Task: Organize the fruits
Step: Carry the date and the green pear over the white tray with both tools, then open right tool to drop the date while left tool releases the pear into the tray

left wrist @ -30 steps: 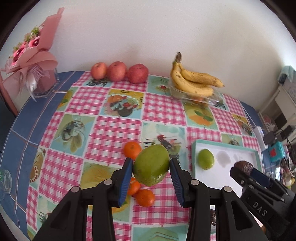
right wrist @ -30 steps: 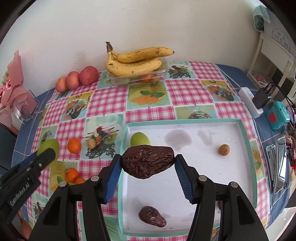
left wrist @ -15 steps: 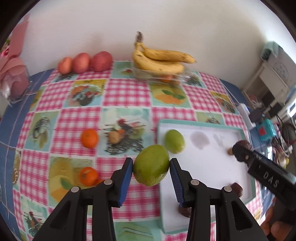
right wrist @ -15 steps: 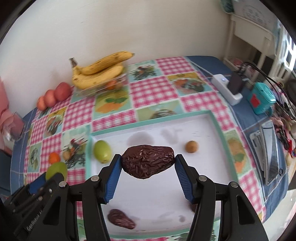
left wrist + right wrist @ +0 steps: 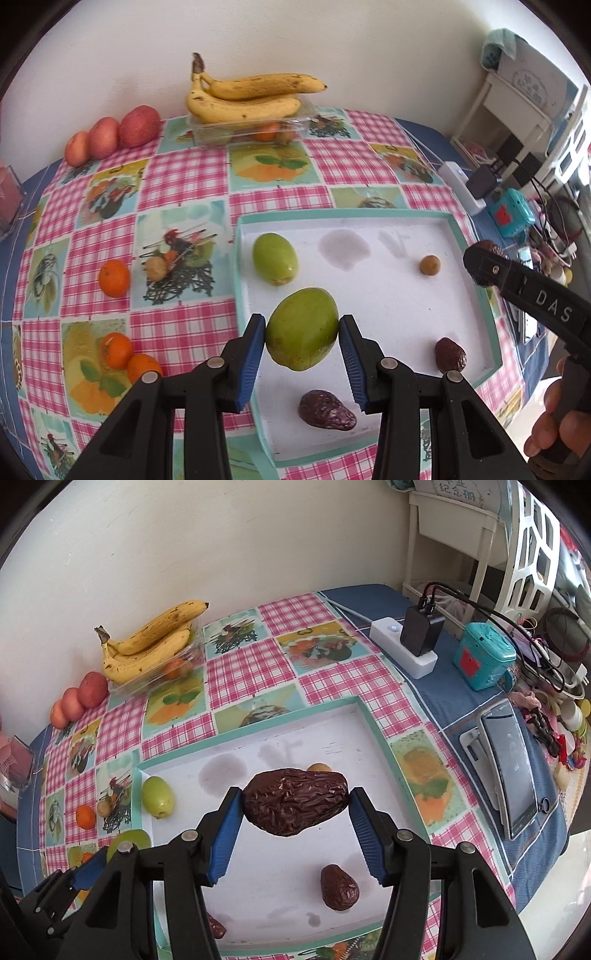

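Both claws have shifted right since a second ago: left claw, clamped on a green mango, now hangs over the white tray rather than the checkered surface. Right claw stays clamped on a wrinkled dark-brown fruit above the tray's middle. A second green fruit lies in the tray.

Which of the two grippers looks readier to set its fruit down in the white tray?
Probably the left gripper: its green fruit hangs over bare tray floor. The right gripper's date hovers closer to other pieces.
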Tool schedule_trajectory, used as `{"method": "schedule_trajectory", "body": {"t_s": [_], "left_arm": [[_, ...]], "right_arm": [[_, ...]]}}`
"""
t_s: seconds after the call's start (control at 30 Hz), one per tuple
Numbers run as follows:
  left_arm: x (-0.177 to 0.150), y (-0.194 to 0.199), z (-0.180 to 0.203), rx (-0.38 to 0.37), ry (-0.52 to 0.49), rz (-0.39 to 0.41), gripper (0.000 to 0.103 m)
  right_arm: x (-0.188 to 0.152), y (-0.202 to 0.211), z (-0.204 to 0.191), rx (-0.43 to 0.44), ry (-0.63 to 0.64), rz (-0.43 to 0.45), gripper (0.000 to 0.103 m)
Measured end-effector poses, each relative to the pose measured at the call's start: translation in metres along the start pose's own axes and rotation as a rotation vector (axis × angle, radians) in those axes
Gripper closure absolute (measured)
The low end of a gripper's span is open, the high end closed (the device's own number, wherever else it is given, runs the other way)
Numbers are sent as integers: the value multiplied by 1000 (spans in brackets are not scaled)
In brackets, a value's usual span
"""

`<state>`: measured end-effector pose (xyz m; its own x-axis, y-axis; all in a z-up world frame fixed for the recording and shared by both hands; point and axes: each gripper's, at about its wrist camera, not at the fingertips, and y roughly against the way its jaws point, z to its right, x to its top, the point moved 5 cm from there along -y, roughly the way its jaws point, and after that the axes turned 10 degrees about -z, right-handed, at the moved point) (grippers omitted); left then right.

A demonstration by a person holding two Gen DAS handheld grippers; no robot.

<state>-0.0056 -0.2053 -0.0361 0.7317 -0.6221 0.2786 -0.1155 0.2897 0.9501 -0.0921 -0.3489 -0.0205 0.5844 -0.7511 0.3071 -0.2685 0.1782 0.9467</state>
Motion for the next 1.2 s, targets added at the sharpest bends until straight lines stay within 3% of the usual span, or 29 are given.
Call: {"method": "schedule_trajectory", "body": {"t_s": [0.6,0.93,1.2], "left_arm": [[-3,-26,7,28,-19,-63,59],[-10,-60,5,29,-6,-155,59],[-6,-59,5,30,-6,-150,59]], "right_arm": [[-6,-34,1,3,3,-87,43],[-15,-74,19,-76,-31,-187,43],[-20,-88,24,-96,-44,-222,43]]}}
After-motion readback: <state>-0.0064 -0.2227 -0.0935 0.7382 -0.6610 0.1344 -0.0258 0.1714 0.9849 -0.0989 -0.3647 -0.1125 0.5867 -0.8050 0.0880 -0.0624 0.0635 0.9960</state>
